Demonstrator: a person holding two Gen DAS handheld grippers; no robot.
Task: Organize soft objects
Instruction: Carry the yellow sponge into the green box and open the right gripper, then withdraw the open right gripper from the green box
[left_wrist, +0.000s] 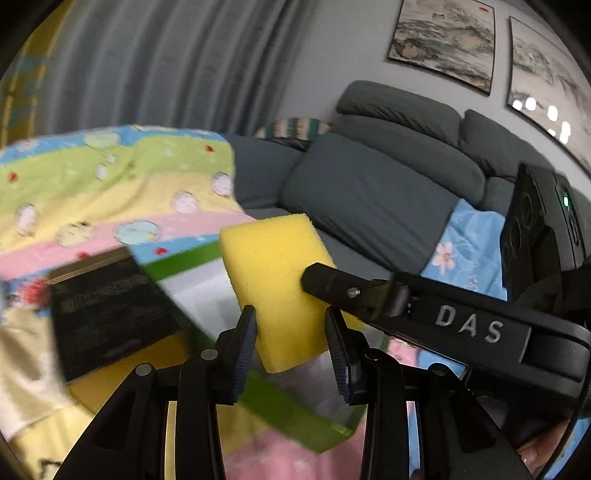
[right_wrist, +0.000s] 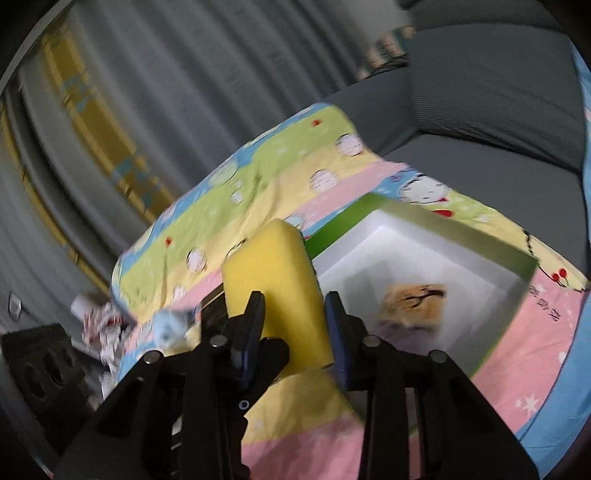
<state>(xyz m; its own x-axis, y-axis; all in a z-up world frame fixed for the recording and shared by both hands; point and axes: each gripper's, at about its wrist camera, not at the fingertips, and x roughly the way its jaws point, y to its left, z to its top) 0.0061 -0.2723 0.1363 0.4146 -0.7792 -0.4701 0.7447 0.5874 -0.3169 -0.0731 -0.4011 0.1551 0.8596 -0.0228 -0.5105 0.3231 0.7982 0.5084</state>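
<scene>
Left tool (left_wrist: 290, 332) and right tool (right_wrist: 293, 325) are both pinching one yellow sponge (left_wrist: 275, 284), each set of pads pressing its sides. The sponge is hovering above the cartoon-print blanket (right_wrist: 258, 184), at ten o'clock of the green-rimmed white box (right_wrist: 424, 258); a black book (left_wrist: 110, 314) is lying at nine o'clock.

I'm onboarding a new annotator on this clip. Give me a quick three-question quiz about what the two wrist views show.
1. True or false: the green box is empty.
2. How many grippers grip the yellow sponge? A none, B one, C both.
3. What does the green box rest on?
Key: 1 false, a tan item lies inside. 2 C, the left gripper and the right gripper both clamp it. 3 the patterned blanket.
</scene>
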